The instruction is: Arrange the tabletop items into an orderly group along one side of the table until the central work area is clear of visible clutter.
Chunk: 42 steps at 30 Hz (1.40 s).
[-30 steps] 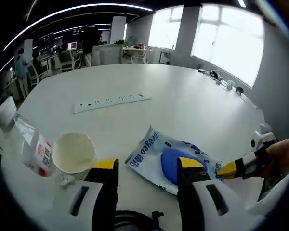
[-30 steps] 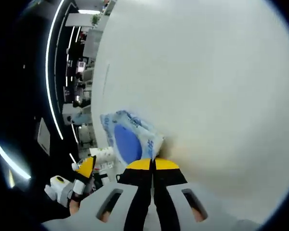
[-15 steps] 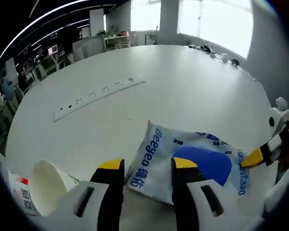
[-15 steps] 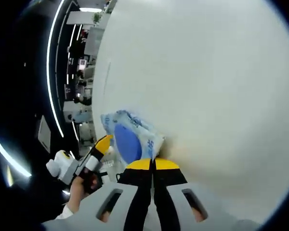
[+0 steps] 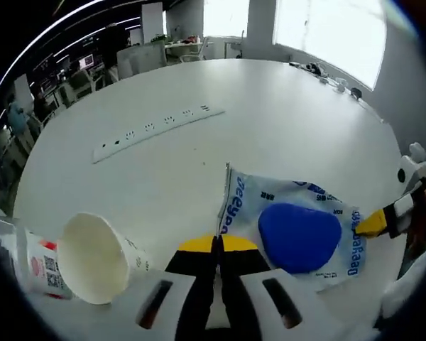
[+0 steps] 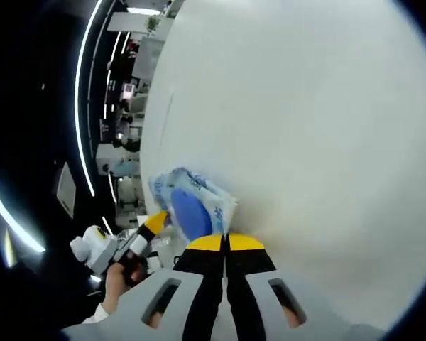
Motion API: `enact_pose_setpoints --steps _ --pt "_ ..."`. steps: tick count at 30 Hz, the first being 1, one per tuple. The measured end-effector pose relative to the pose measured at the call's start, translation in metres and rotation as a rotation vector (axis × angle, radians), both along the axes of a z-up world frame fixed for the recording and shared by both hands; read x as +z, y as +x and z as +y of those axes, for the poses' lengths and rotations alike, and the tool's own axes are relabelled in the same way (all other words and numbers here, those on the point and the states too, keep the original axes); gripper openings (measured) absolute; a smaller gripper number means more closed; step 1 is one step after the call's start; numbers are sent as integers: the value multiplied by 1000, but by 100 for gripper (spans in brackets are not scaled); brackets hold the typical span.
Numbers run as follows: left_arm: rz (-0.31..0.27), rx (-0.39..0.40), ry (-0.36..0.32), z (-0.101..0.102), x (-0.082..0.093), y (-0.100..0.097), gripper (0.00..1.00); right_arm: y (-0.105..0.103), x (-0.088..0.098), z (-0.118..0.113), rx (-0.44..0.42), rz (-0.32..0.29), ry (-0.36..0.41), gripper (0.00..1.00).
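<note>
Two grippers pinch the same packet from opposite ends. In the left gripper view we see the left gripper (image 5: 217,245) with its yellow-tipped jaws pressed together on the near edge of the wipes packet (image 5: 292,229), a soft, crinkled plastic pouch, white with blue lettering and a smooth, rounded blue flap on its face. The packet lies flat on the table (image 5: 270,121), a matte white round top, and its long axis runs across the view, from our left gripper's tips toward the right gripper (image 5: 383,222), whose yellow tip meets the packet's far right corner. The printed words run along the packet's short edges.

Beside our left gripper, to its left, a paper cup (image 5: 94,257) lies on its side, a cream cone shape with its open mouth turned toward the camera. Just beyond the cup is a clear plastic bottle (image 5: 35,266) with a red-and-white label, also lying down. Farther off, well apart from these, a long white power strip (image 5: 156,131) lies across the table.

In the right gripper view our right gripper (image 6: 226,241) has its jaws shut on a corner of the packet (image 6: 192,206), which looks puffed and wrinkled here, and the left gripper (image 6: 155,222) touches its opposite end, held by a hand (image 6: 124,273).
</note>
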State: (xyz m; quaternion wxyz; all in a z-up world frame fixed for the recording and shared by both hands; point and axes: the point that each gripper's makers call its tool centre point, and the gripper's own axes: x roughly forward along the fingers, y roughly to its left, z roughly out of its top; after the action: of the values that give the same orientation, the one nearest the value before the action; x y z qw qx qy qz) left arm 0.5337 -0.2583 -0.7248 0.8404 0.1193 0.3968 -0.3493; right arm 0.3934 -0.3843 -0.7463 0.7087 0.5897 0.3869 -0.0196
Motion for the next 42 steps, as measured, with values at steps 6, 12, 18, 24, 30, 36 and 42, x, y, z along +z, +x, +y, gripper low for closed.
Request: enact_pose_setpoints --steps 6,12,18,24,30,36,42 --pt "-15 40 -41 9 26 -11 0 15 21 -13 -11 -48 -9 0" --pt "-18 88 -98 15 47 -18 0 38 49 -27 76 -151 -131 0" --pt "-4 93 -105 19 58 -32 0 62 73 -38 100 -201 -179 0" --pt "-21 135 -127 26 71 -34 0 81 95 -34 210 -288 -303 0" --pt "-24 160 -139 31 75 -33 0 84 93 -31 217 -288 -290 0" --pt "-19 176 -119 36 68 -28 0 85 86 -25 226 -280 -270 0" --pt "-2 196 -109 35 57 -23 0 91 75 -26 233 -257 -259 0"
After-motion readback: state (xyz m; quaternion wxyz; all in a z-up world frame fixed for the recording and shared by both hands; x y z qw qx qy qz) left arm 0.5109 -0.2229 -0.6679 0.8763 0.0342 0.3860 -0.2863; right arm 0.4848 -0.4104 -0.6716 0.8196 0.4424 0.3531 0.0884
